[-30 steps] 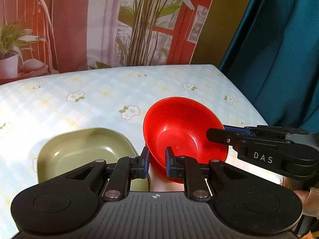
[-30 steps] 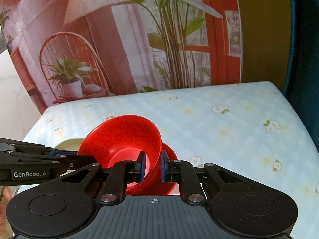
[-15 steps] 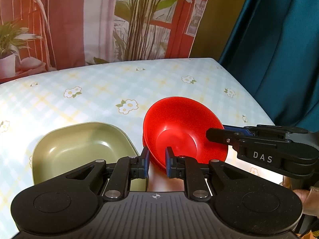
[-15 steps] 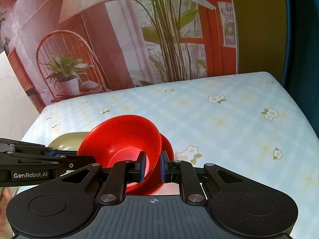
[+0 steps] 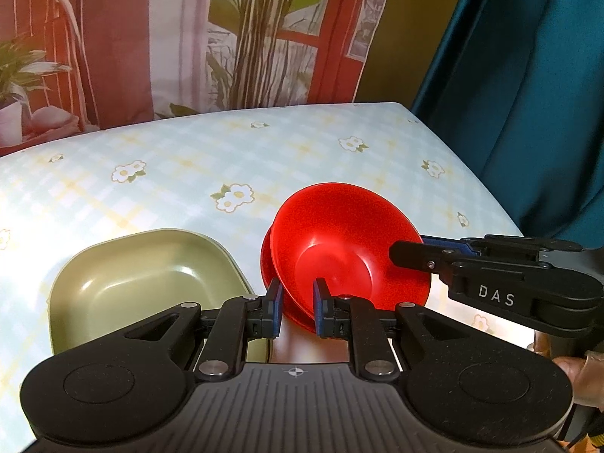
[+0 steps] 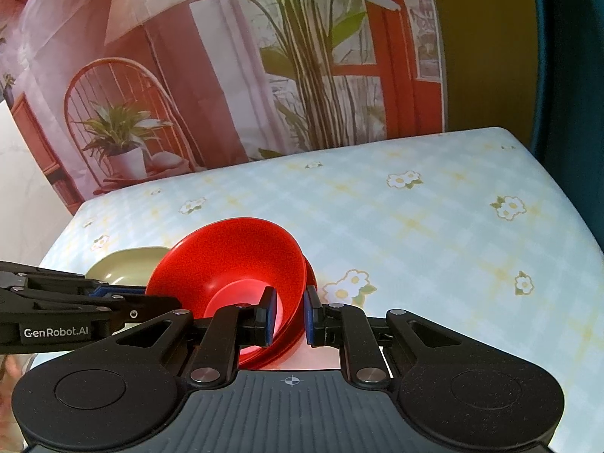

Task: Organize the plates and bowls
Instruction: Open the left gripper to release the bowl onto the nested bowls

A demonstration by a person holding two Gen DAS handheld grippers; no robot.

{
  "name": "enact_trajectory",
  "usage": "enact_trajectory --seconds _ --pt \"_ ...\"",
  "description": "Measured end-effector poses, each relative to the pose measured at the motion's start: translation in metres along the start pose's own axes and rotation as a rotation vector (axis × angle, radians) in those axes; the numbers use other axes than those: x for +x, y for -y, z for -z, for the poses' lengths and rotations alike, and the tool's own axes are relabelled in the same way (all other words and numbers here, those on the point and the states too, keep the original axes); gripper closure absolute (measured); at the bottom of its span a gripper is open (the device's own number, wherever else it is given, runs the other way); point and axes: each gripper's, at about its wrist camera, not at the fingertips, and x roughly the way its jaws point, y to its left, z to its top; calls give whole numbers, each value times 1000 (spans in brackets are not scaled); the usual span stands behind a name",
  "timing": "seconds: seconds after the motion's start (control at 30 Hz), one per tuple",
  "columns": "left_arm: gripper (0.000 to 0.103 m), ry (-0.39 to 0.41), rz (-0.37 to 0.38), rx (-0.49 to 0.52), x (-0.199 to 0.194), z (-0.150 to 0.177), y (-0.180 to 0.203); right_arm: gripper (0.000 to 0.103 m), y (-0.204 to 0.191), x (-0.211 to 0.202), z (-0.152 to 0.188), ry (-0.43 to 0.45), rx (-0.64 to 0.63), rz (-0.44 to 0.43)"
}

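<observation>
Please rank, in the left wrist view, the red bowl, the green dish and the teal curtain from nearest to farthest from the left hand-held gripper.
1. Red bowl, between the left hand-held gripper's fingers.
2. Green dish, just left.
3. Teal curtain, beyond the table, right.

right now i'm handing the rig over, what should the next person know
Left gripper: shut on the near rim of the red bowls.
Right gripper: shut on the opposite rim of the same bowls.
The red bowls are nested and tilted, just right of the green plate on the floral tablecloth.
Done: the red bowls are stacked.
Left: set the stack down, probably onto the green plate, then let go.
</observation>
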Motion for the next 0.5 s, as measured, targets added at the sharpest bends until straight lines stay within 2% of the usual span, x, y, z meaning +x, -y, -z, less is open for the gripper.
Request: enact_trajectory --seconds 0.5 --pt "85 -8 4 10 4 -1 1 88 5 0 0 1 10 1"
